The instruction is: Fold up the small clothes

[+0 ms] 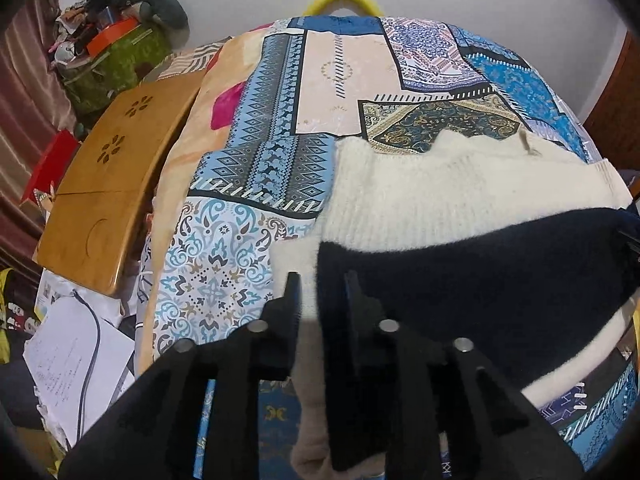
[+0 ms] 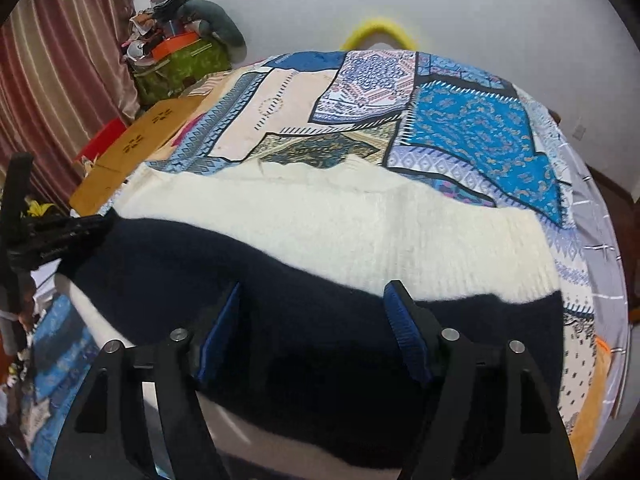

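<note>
Dark garment: a navy, soft-knit piece of clothing [image 2: 320,320] lies spread across my near side of the bed, on top of the cream one.
Cream garment: a ribbed, off-white knitted sweater [image 1: 460,200] lies flat under the navy piece and reaches further up the bed.
My left gripper [image 1: 320,292]: jaws narrow, set at the left edge of the navy cloth; that edge and a strip of cream knit lie between the fingers, but I cannot tell whether the pads press on them.
My right gripper [image 2: 316,300]: jaws wide apart, blue pads over the navy cloth, gripping nothing.
Bed cover: a patchwork-print sheet in blue, beige and teal [image 1: 320,80] lies under both garments.
Beside the bed: a curved wooden lap table with flower cut-outs [image 1: 116,184], white papers with a grey cable [image 1: 72,364] below it.
Far corner: a green bag heaped with clutter [image 2: 180,64] by a striped maroon curtain [image 2: 60,60].
</note>
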### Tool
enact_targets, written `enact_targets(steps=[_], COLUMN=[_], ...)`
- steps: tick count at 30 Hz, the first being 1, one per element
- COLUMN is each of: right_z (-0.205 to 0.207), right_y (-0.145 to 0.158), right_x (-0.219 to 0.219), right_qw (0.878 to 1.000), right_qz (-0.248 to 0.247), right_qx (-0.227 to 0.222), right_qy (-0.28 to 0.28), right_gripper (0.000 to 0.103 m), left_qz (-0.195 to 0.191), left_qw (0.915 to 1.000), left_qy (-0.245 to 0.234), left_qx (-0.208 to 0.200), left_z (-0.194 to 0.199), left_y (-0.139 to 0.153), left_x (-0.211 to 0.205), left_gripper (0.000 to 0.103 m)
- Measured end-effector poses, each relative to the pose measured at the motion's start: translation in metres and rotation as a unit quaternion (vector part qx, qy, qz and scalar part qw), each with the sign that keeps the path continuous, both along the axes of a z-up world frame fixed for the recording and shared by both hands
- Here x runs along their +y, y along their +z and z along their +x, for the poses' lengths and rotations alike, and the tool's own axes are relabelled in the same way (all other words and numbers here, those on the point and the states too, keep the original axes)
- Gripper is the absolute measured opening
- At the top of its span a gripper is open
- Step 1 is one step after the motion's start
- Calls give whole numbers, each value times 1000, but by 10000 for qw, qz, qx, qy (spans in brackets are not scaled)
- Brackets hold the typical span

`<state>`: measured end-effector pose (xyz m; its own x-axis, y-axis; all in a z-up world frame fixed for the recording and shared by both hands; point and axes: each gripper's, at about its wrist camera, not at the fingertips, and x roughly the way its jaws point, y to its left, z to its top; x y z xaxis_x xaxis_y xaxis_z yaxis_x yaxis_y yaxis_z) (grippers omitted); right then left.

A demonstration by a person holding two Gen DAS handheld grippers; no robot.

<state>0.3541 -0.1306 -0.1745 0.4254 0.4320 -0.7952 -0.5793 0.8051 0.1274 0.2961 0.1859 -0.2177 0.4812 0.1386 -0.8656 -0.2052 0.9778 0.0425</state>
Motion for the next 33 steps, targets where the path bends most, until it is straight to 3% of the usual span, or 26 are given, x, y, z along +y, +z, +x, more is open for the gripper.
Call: enact_targets(steps=[4,7,16,22,24,26,29,31,33], right_z=[3,8,27,39,49,58,69,68,67], right_y=[2,0,-2,17,17,10,-8,-16,-17], right_x=[-18,-38,-99,-117,-121,-121,-113,-108,-106], right_qw=[9996,9986,9948,9904,9880,9874,9875,9889,9897], right_qz=[-142,-252,84,419,486,506,402,264,253], right_qx=[-145,-199,184,60,91,250,572,526,427], right_qy=[-174,-429,-1002,-1318,-1462,-1476,-1409,-1367,-1341], right_gripper=[77,78,81,81,71,53,48,46,35], left_qz=[-79,-132,0,102,92,61,43,29,21], left_qw=[9998,9997,9998,9998,9998,9998,9998,9998,9997], left_qy=[149,189,175,135,140,156,185,194,211], left_qx=[-44,-20,62,81,87,96,99,100,108], left_z=[-5,-7,-9,-9,-8,-8,-8,-8,-8], left_y=[1,-1,-8,-8,-9,-11,-12,-13,-14], left_x=[11,15,14,11,11,12,13,14,16], left_gripper=[46,52,60,60,60,61,64,66,67])
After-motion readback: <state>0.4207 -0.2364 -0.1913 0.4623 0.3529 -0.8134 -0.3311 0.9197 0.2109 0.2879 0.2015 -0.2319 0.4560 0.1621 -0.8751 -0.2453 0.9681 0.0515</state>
